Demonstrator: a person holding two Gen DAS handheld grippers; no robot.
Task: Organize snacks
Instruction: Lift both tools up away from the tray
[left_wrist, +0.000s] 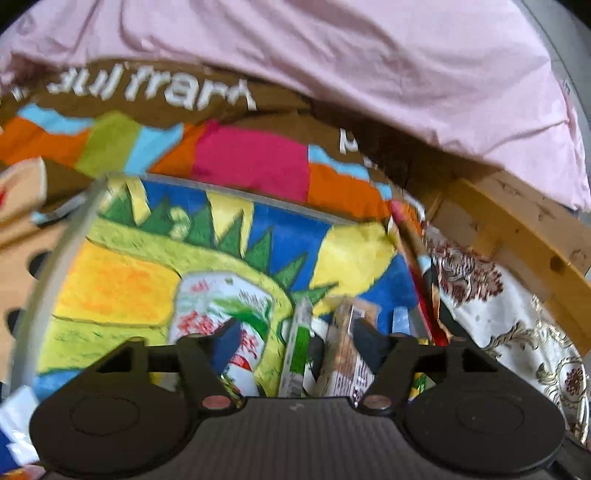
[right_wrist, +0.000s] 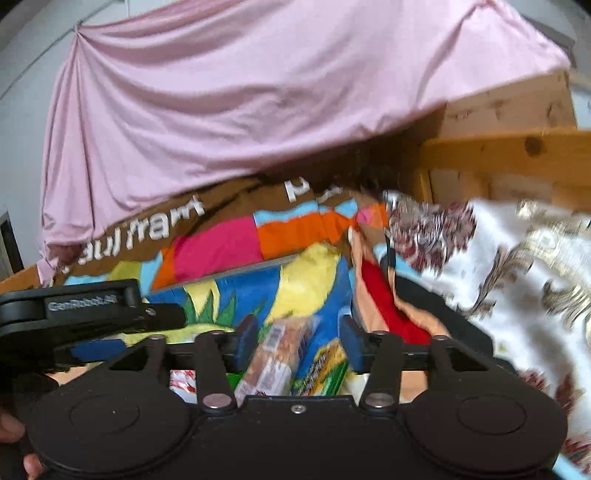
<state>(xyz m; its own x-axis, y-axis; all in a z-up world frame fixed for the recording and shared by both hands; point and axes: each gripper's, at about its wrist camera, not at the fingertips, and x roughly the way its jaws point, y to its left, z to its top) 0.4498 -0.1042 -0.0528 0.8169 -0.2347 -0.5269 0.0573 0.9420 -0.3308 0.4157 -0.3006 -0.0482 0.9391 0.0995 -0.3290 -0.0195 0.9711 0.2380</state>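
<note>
In the left wrist view my left gripper (left_wrist: 295, 336) is open above several snack packets: a white packet with red writing (left_wrist: 221, 306), a thin green-and-white stick pack (left_wrist: 299, 343) and a tan wrapped bar (left_wrist: 345, 350). They lie on a bright painted board (left_wrist: 129, 280). In the right wrist view my right gripper (right_wrist: 299, 339) is open over a tan wrapped bar (right_wrist: 277, 358) and a green-and-yellow packet (right_wrist: 325, 369). The left gripper's black body (right_wrist: 74, 310) shows at the left of that view. Both views are blurred.
A pink cloth (left_wrist: 332, 55) hangs behind, over a brown multicoloured cloth with white letters (left_wrist: 229, 147). A white cloth with a gold and maroon pattern (right_wrist: 517, 266) lies at the right. A wooden frame (left_wrist: 524, 229) runs behind it. A red packet (right_wrist: 380, 295) lies by the right finger.
</note>
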